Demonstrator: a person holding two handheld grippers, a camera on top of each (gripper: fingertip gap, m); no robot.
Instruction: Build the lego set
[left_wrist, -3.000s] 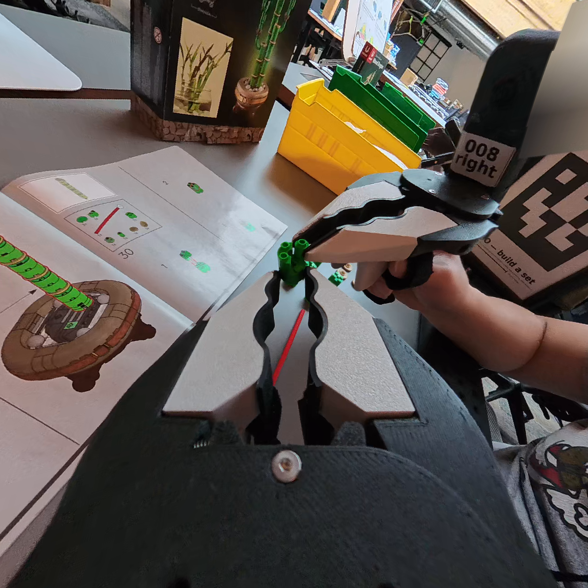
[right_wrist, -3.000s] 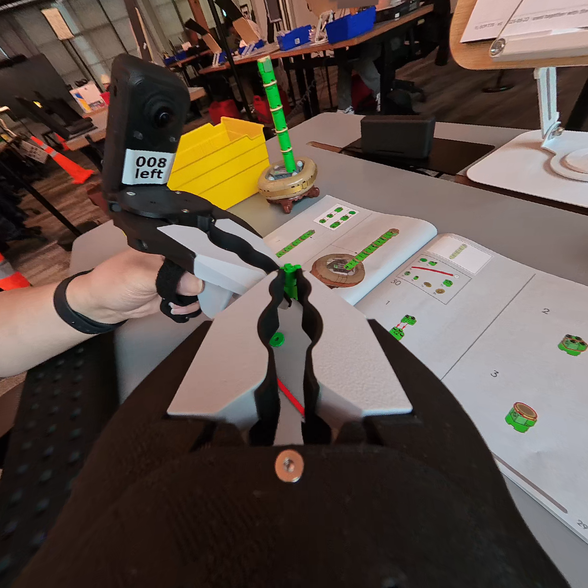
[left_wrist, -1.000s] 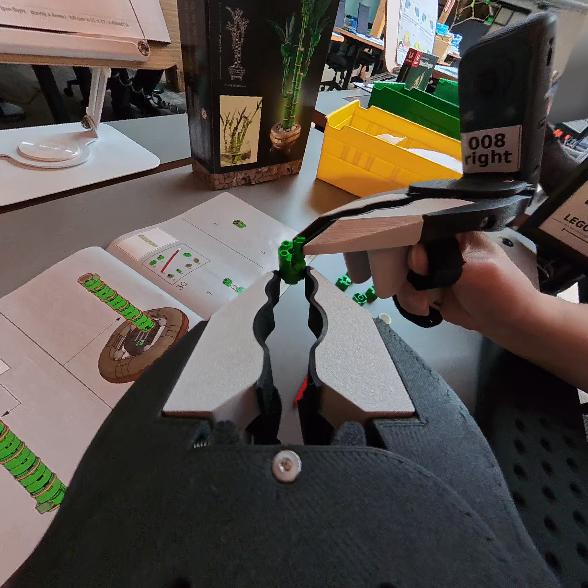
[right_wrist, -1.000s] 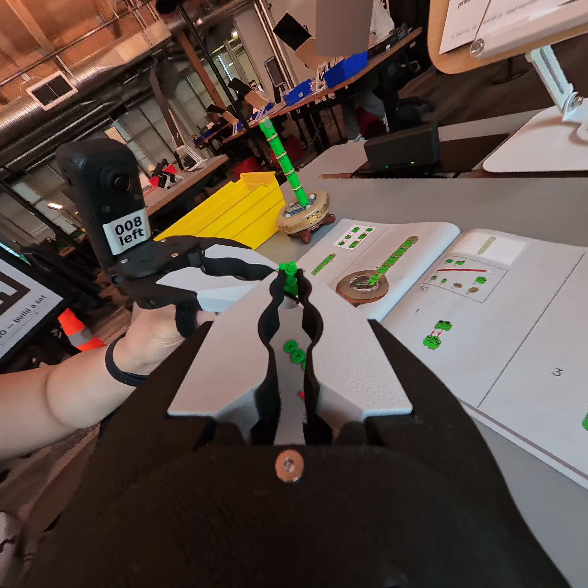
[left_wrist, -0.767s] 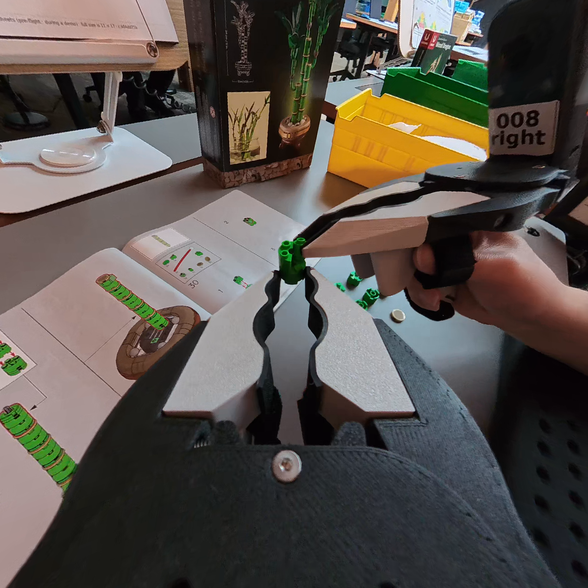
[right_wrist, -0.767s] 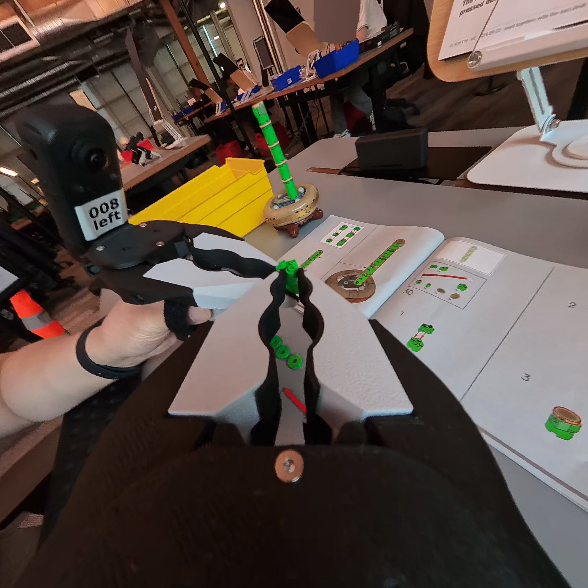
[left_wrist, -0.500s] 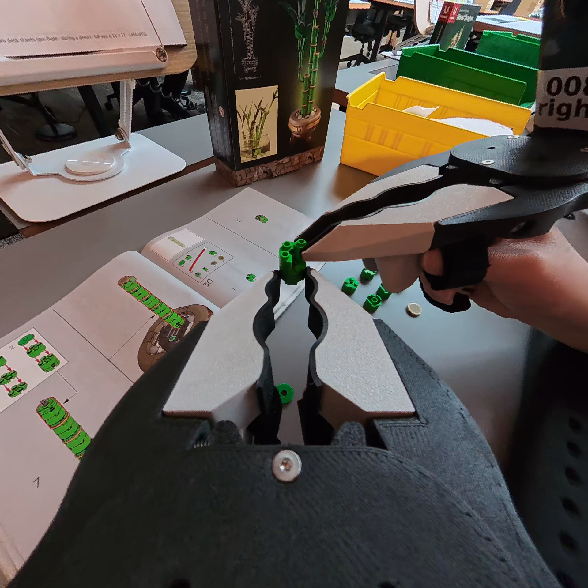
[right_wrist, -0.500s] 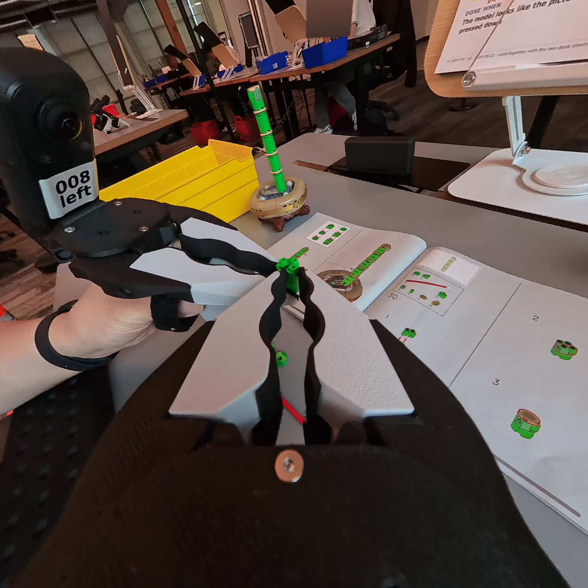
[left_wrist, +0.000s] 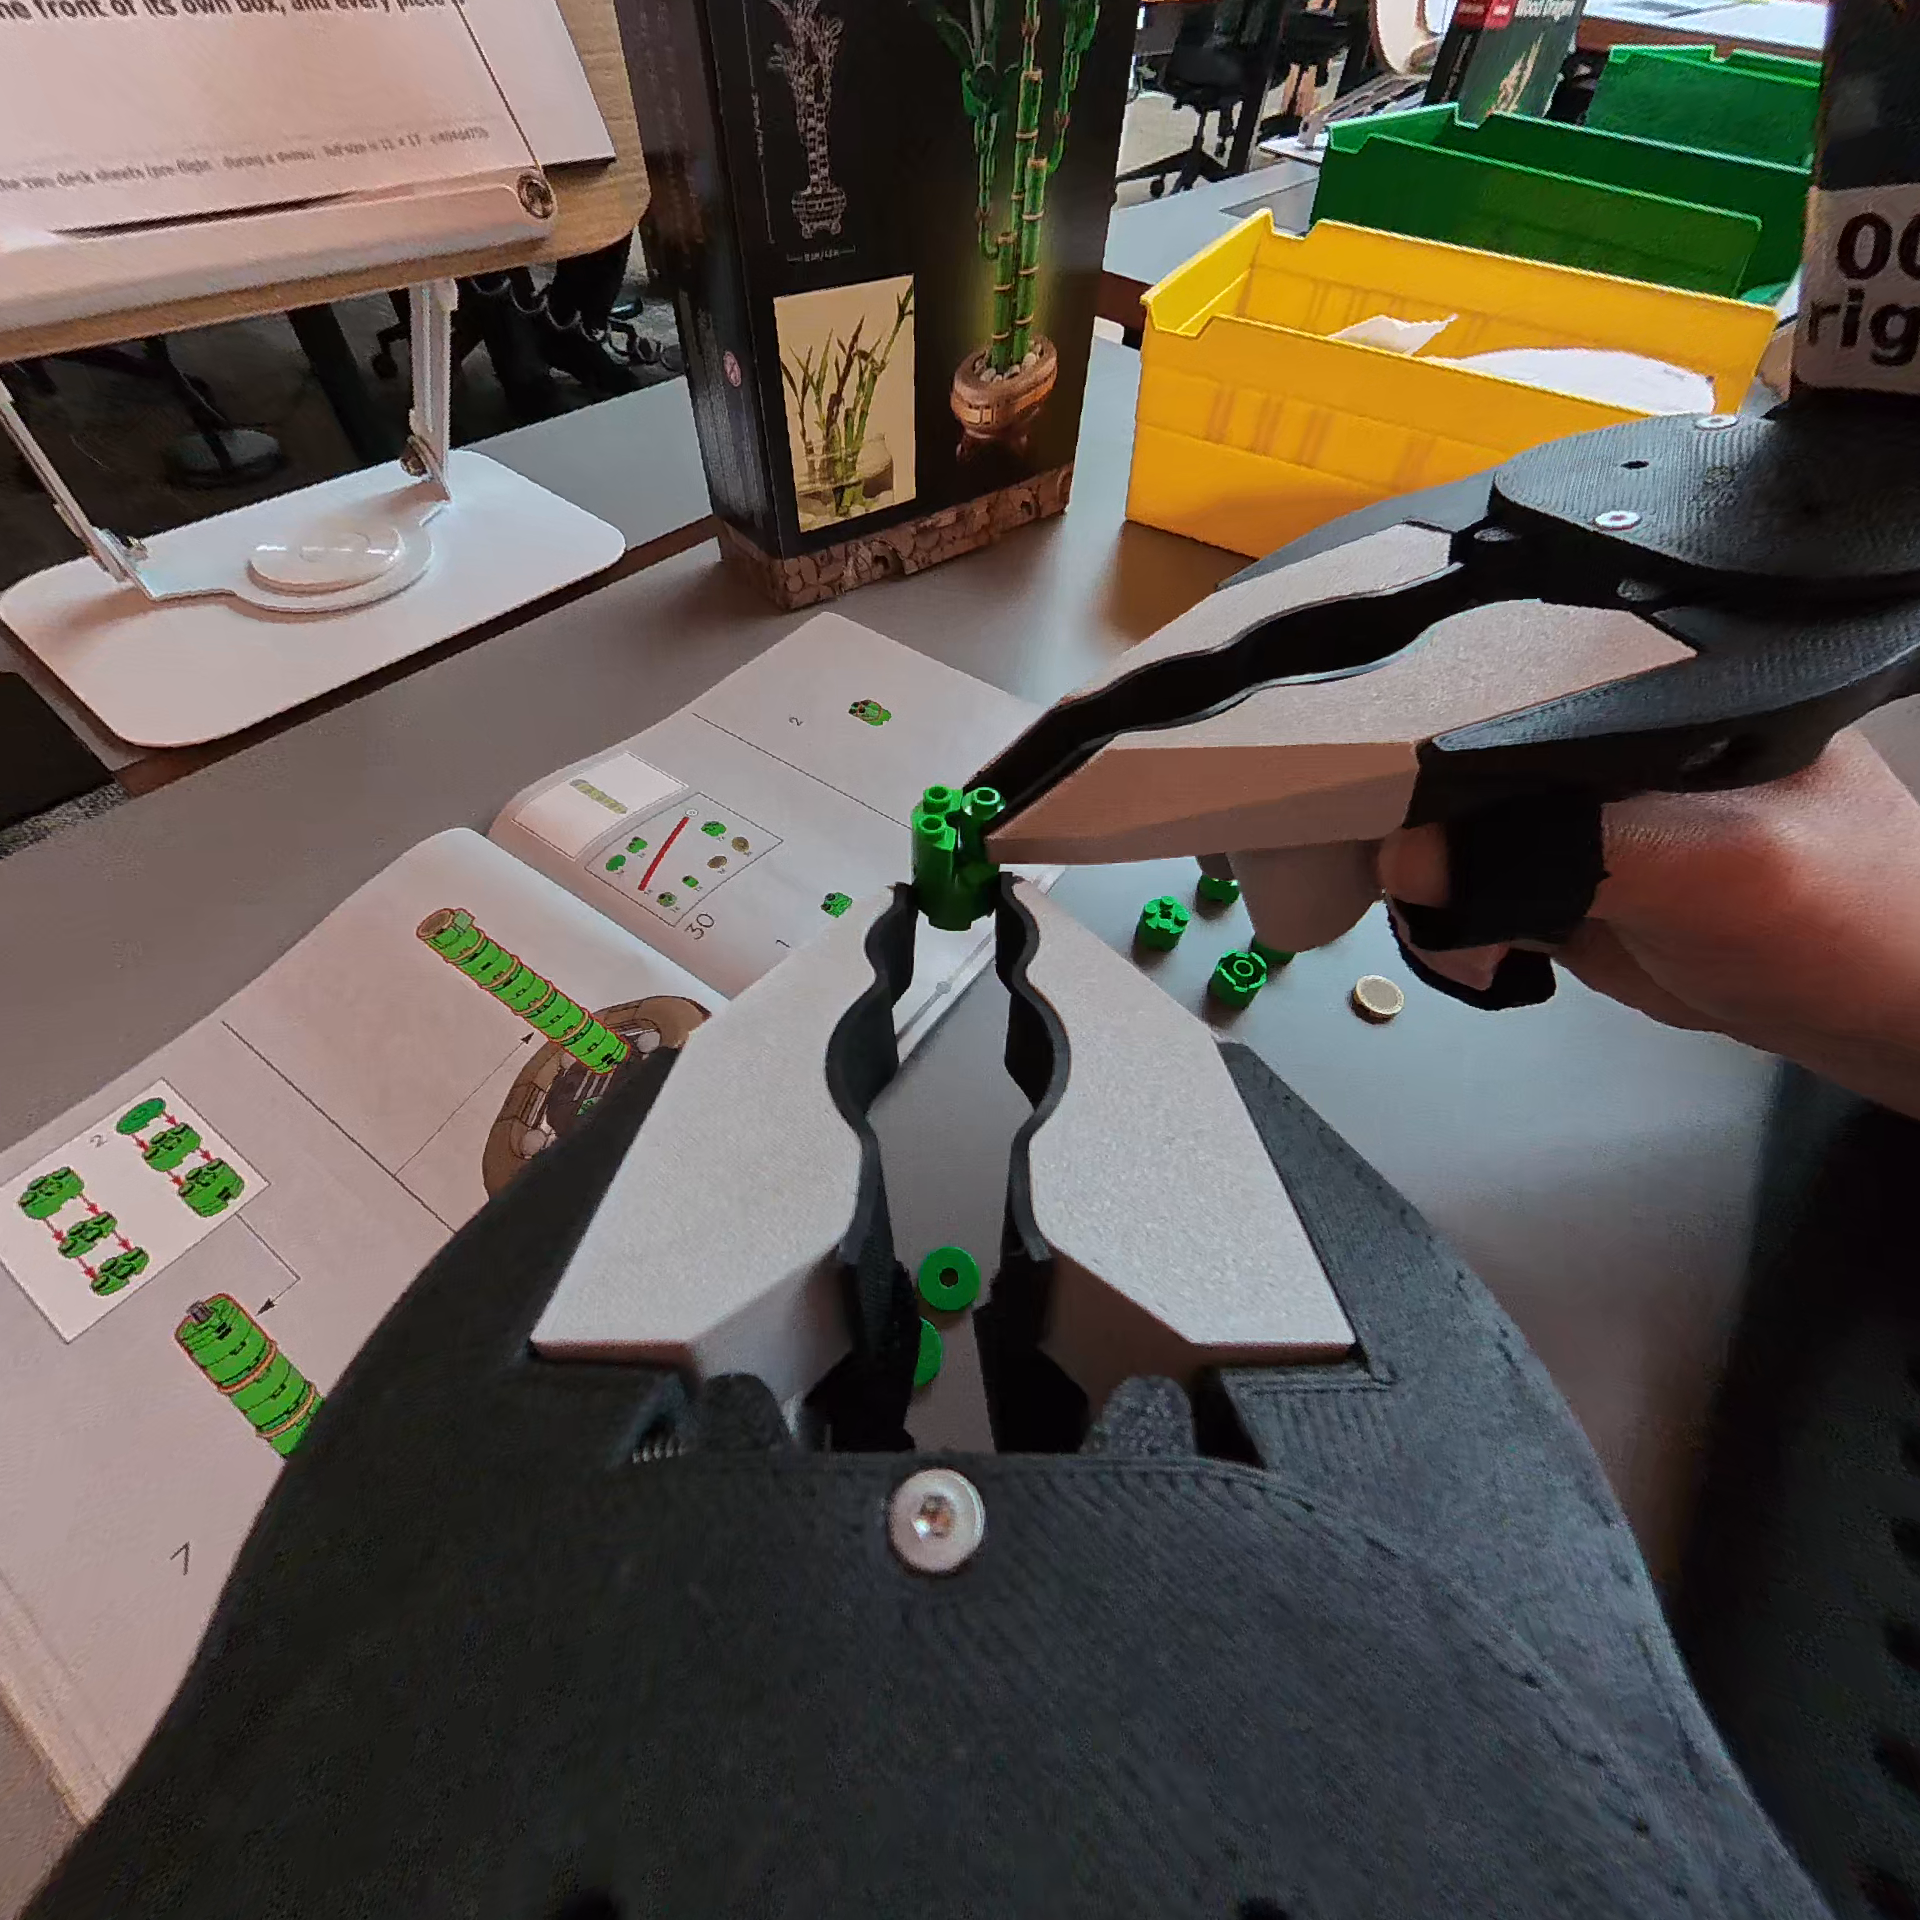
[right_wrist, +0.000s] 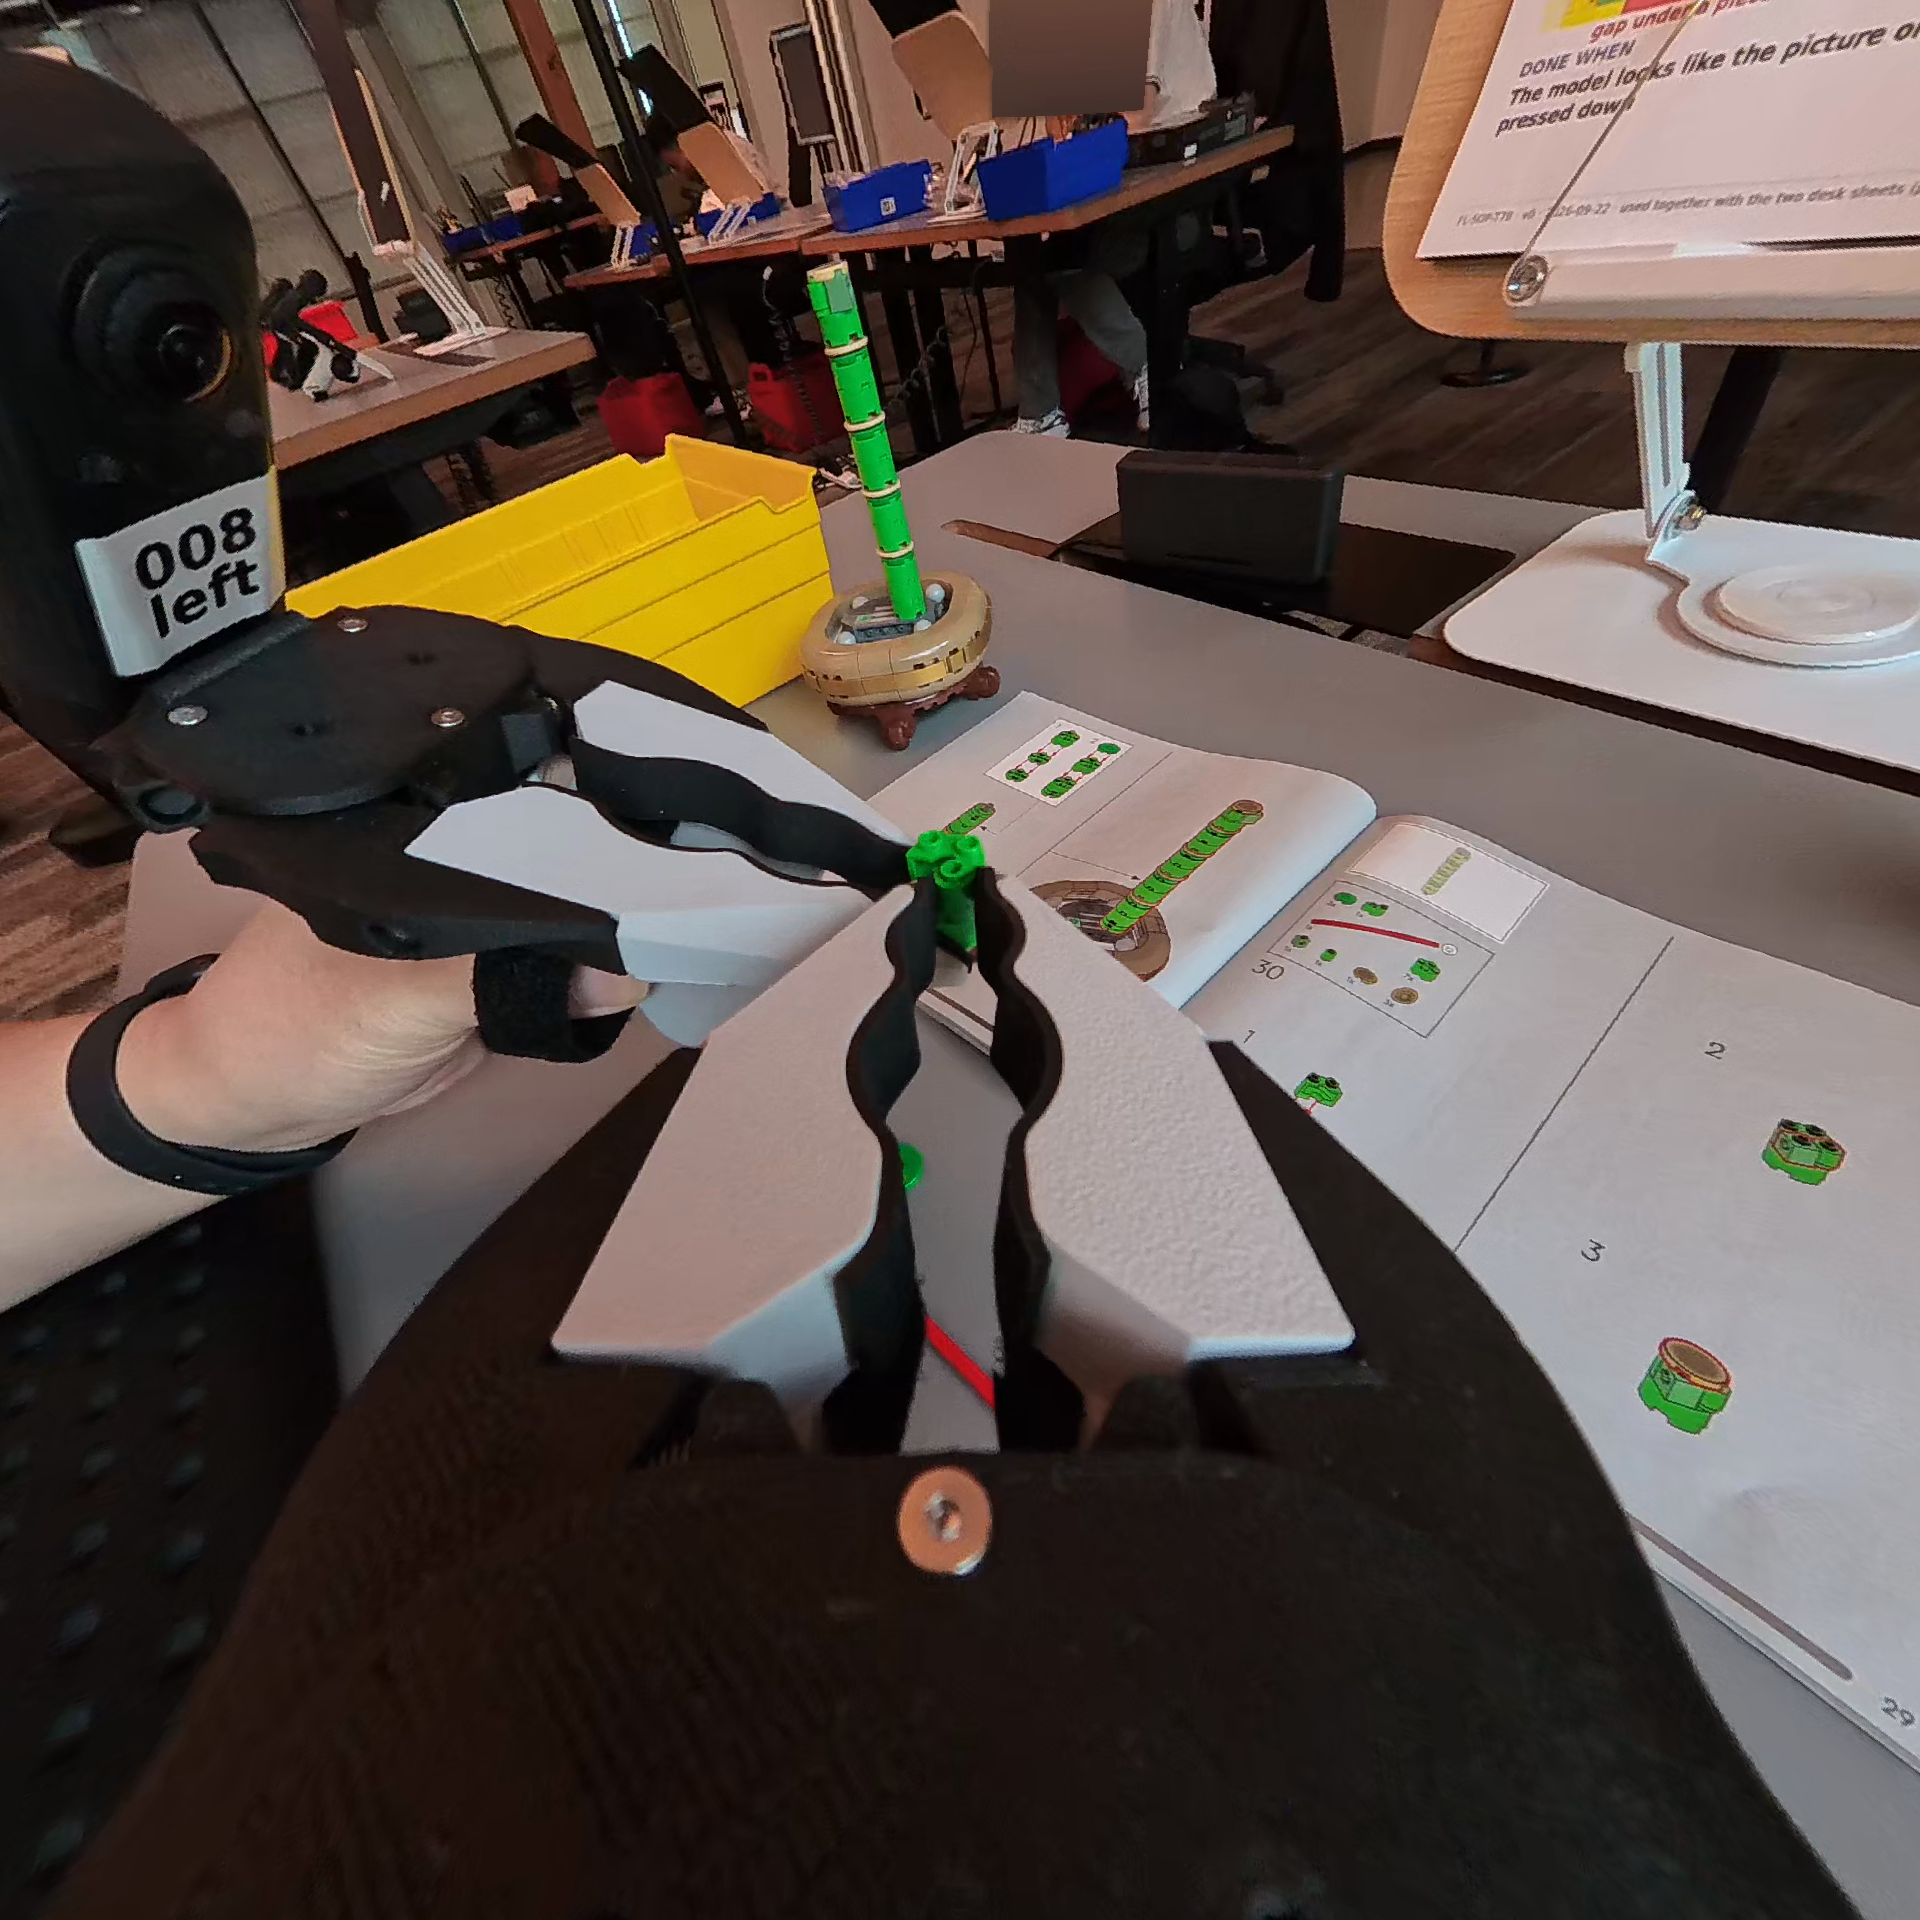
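Observation:
A small stack of green round bricks (left_wrist: 951, 857) is held in the air above the open instruction booklet (left_wrist: 343, 1049). My left gripper (left_wrist: 951, 896) is shut on its lower part. My right gripper (left_wrist: 985, 823) comes in from the right and is shut on its upper part. In the right wrist view the same stack (right_wrist: 943, 871) sits between my right gripper's (right_wrist: 951, 906) tips, with the left gripper (right_wrist: 902, 862) meeting it from the left. The built bamboo stalk in its tan pot (right_wrist: 899, 639) stands behind the booklet (right_wrist: 1558, 1101).
Loose green round bricks (left_wrist: 1162, 923) (left_wrist: 1238, 977), a tan round tile (left_wrist: 1377, 997) and a green flat round piece (left_wrist: 948, 1276) lie on the table. A red rod (right_wrist: 956, 1356) lies below my right gripper. Yellow bin (left_wrist: 1351, 416), set box (left_wrist: 883, 260) and white stand (left_wrist: 312, 582) stand behind. Only a small space, under 4 cm, lies between the two pairs of fingers.
Both grippers stay shut on the green stack and have swung together, so the views now look more down on the table. The loose pieces show from a new angle.

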